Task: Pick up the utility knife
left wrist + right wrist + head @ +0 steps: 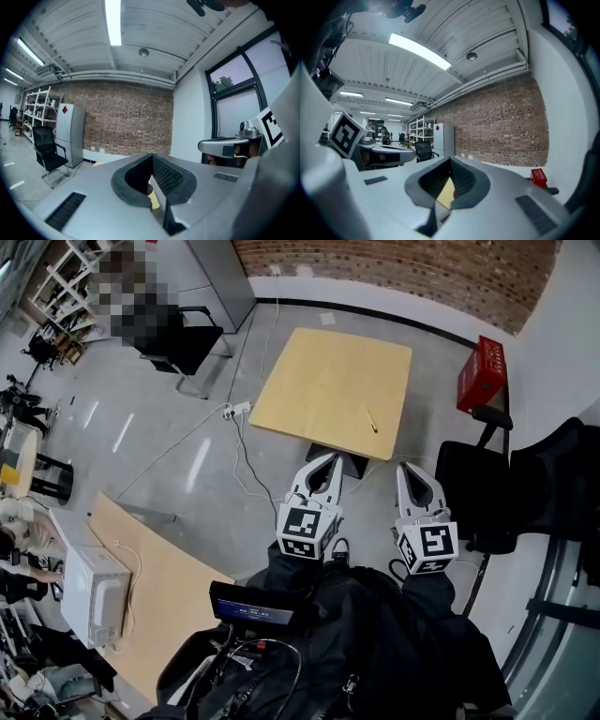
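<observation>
The utility knife (372,422) is a thin, small object lying near the front right edge of the light wooden table (319,381). Both grippers hang in the air short of the table, close to the person's body, pointing toward it. My left gripper (330,457) has its jaws together with nothing held; in the left gripper view its tips (152,157) meet in front of the brick wall. My right gripper (404,466) is also shut and empty, its tips (450,160) touching. A sliver of the table (446,194) shows through the right jaws. Neither gripper view shows the knife.
A red box (482,374) stands on the floor right of the table. A black chair (487,493) is close on the right, another chair (183,343) at the far left. A power strip with cables (234,411) lies left of the table. A white appliance (94,594) sits on a second wooden top.
</observation>
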The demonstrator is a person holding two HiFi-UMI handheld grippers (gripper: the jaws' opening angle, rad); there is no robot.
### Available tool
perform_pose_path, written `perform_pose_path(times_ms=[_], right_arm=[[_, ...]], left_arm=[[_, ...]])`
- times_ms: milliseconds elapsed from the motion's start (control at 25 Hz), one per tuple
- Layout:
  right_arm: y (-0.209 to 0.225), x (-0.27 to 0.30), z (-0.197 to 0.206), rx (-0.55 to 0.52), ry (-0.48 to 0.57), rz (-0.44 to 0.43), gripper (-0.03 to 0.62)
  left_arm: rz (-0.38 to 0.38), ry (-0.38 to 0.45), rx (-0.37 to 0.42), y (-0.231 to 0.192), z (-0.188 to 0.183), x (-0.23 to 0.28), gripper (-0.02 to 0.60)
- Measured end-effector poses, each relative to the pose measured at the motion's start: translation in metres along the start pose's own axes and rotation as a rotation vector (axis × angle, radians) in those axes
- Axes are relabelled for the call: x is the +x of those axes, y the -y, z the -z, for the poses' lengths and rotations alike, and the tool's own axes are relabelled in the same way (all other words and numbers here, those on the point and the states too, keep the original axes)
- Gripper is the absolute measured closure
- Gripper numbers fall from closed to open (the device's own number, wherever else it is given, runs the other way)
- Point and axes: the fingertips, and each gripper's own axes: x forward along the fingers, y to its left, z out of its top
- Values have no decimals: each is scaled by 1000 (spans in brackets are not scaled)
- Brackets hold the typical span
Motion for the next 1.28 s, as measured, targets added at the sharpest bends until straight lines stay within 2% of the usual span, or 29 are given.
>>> perform_pose_path(times_ms=[320,880,1280], right_arm=[[2,41,8,6,-27,29,589],[7,74,29,-20,-129,43,591],[26,115,47,-4,-167,-16,589]], left_arm=[[27,-14,-40,-38,9,31,581],[67,-63,-90,-54,29,57,581],[6,-94,-93,-73,40,85,581]])
